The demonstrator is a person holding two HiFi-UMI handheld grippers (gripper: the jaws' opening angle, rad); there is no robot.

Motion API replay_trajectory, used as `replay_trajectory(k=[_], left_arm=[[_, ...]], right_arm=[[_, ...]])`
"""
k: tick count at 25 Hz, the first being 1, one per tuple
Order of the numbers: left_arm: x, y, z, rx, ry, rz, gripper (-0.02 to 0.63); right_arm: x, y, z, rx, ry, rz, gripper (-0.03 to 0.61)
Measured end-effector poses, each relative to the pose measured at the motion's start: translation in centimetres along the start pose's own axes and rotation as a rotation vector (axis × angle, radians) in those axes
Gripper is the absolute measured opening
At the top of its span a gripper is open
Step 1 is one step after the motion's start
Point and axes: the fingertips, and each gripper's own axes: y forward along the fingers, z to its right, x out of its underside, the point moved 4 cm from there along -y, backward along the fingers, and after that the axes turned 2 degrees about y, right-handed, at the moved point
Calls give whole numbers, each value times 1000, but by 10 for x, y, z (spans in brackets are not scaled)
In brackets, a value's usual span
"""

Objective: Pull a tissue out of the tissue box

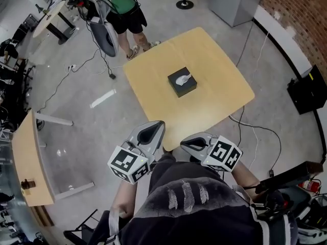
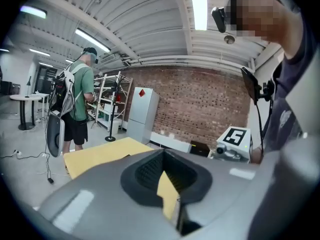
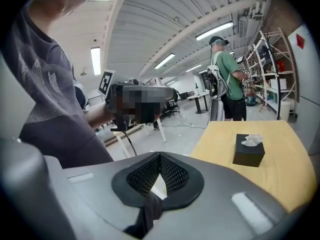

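A black tissue box (image 1: 182,84) stands near the middle of the square wooden table (image 1: 153,86), with a white tissue (image 1: 183,77) sticking up from its top slot. Both grippers hang close to my body at the table's near edge, well short of the box. My left gripper (image 1: 159,125) is shut with nothing in it, and its pads meet in the left gripper view (image 2: 162,154). My right gripper (image 1: 184,143) also looks shut and empty (image 3: 160,156). In the right gripper view the tissue box (image 3: 248,154) and tissue (image 3: 251,140) sit ahead to the right on the table (image 3: 280,174).
A person in a green shirt (image 1: 120,4) with a backpack stands beyond the table's far left corner. Cables run over the floor (image 1: 76,73). Another wooden table (image 1: 28,157) stands at the left and a black case (image 1: 309,91) at the right.
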Motion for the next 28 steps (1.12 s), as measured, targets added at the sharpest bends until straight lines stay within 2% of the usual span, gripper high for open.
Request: replay_trajectory(k=[5, 9, 14, 19, 24, 25, 28], left_arm=[[-3, 11, -36, 100, 0, -1, 2], [-11, 26, -65, 194, 21, -4, 2], [-10, 38, -106, 247, 64, -17, 2], [-1, 37, -146, 307, 89, -13, 2], [-10, 92, -141, 338, 137, -57, 3], [-12, 104, -137, 342, 148, -65, 18], [-15, 131, -130, 356, 185, -106, 121]], right_arm=[[-6, 19, 19, 165, 131, -38, -3], [-17, 33, 28, 239, 210, -43, -3], [-23, 63, 33, 308, 271, -43, -3], [-29, 99, 36, 449, 290, -22, -3], [-27, 73, 65, 510, 313, -6, -3], [-25, 66, 69, 513, 322, 0, -3], [-21, 55, 80, 519, 343, 24, -3]])
